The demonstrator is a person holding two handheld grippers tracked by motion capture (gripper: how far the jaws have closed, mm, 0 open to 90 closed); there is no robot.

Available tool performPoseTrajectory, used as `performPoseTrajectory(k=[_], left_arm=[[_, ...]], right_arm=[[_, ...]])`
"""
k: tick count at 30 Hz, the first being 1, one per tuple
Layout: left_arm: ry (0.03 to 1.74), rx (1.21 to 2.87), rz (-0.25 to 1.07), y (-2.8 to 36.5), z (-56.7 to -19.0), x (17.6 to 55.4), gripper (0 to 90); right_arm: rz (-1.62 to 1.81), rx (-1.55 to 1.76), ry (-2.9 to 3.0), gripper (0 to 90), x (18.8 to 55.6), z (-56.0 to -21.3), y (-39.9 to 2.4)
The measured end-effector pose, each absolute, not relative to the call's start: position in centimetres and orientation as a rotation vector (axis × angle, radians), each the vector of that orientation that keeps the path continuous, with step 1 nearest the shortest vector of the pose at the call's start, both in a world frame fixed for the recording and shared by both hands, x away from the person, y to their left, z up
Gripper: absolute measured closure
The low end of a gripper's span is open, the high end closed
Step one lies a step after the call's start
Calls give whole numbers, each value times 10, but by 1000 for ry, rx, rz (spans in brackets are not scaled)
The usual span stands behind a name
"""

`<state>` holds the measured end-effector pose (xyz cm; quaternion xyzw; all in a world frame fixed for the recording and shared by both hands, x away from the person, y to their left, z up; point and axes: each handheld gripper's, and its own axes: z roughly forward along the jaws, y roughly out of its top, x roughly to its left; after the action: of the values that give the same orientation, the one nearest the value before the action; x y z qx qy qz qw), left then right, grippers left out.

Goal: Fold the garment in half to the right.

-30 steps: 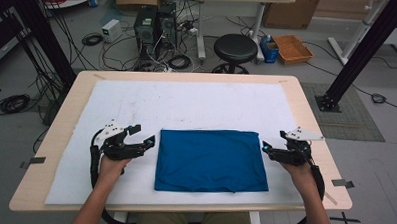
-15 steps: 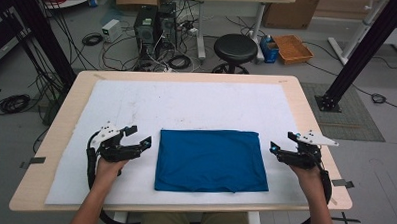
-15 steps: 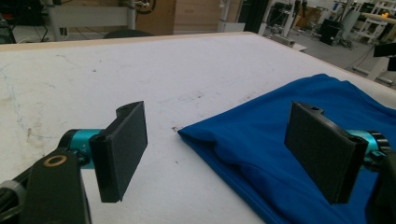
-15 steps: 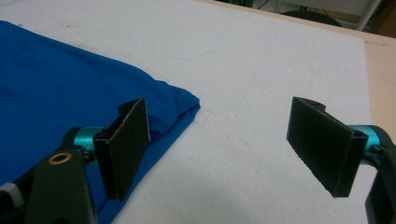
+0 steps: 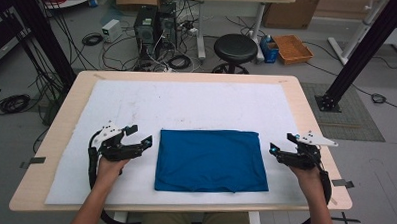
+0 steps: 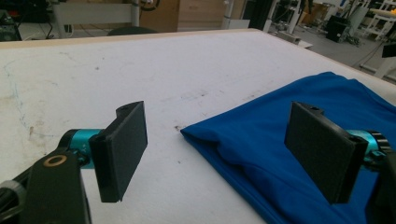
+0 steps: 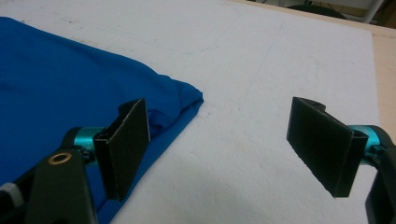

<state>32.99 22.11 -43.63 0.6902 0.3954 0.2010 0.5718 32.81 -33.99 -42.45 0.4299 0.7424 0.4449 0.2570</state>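
— Looking down from the high view, where does the folded blue cloth (image 5: 211, 160) lie relative to the two grippers?

— It lies flat on the white mat (image 5: 187, 104), near the person's edge of the table (image 5: 306, 111), squarely between the grippers. The left gripper (image 5: 141, 136) sits just beside its left edge; the right gripper (image 5: 280, 145) sits a little off its right edge, with a strip of bare mat between.

— Which way does the cloth run?

— Its long axis goes left to right, from one gripper toward the other, so each gripper faces a short edge. The left one looks slightly nearer to the cloth.

— Is either gripper holding anything?

— No. In the left gripper view the jaws stand wide apart with nothing clamped; a corner of the cloth (image 6: 299, 140) lies on the mat ahead of them, toward the right-hand jaw. In the right gripper view the jaws are equally spread, with a far corner of the cloth (image 7: 93, 88) ahead of the left-hand jaw and bare mat between the pads.

— And the hands' pose?

— Both forearms come in from the near edge, hands low over the mat, jaws pointing forward and slightly inward toward the cloth. A grab at the side edges or corners would likely need only a short inward reach.
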Motion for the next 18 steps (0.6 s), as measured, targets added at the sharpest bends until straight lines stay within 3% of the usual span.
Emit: performPoseTrajectory(k=[18], left_arm=[[1010,1692,376,206,-440,327,213]], right_arm=[[1211,1172,2009,209,326,-425,-343]])
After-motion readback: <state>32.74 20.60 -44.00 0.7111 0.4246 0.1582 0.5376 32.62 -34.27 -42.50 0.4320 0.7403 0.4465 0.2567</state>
